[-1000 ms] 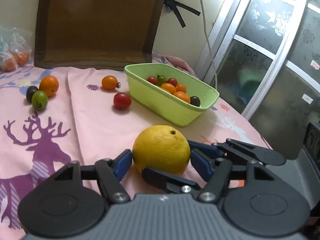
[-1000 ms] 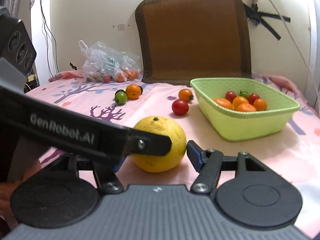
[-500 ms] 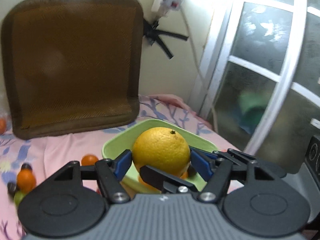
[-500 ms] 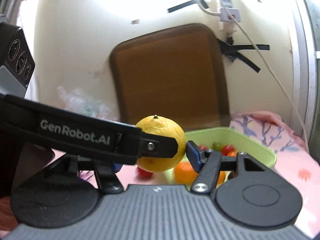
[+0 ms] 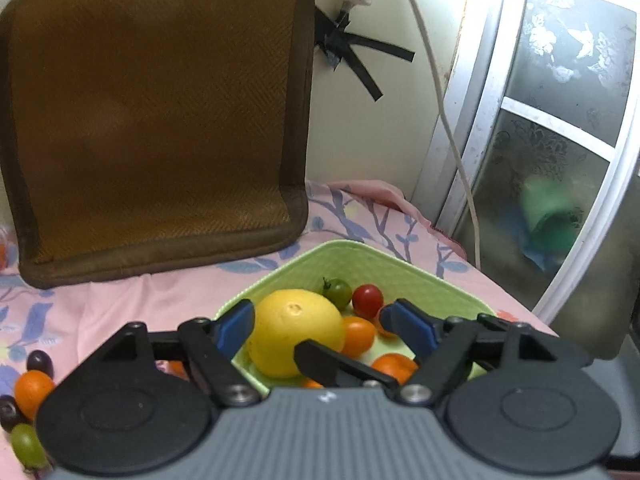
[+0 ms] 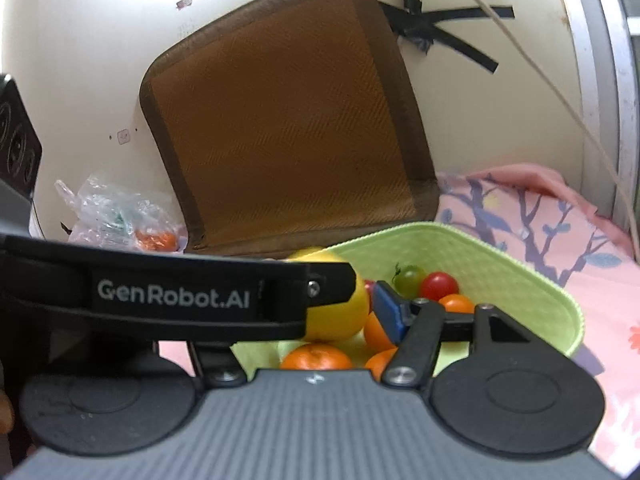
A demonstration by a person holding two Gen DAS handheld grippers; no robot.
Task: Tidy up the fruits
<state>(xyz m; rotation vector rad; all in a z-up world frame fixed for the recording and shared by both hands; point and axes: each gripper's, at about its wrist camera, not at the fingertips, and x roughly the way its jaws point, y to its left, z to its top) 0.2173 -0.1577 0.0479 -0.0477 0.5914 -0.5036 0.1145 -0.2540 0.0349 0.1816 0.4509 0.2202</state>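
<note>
A large yellow citrus [image 5: 298, 330] lies in the green basket [image 5: 372, 268] among cherry tomatoes and small oranges. My left gripper [image 5: 316, 316] is open above the basket; its blue pads stand apart from the fruit on both sides. In the right wrist view the citrus [image 6: 340, 312] sits in the basket [image 6: 520, 268] just left of my right gripper's blue pad [image 6: 388, 308]. The right gripper [image 6: 344, 312] is open; the left gripper's body hides its left finger.
A brown mat [image 5: 152, 120] leans on the wall behind the basket. Loose small fruits [image 5: 34, 388] lie on the pink cloth at the left. A plastic bag of fruit [image 6: 120, 216] sits at the back left. A white cable [image 5: 452, 140] hangs by the window frame.
Both grippers lifted the citrus off the cloth and carried it over the basket. The left gripper's pads have spread, and the citrus now rests in the basket.
</note>
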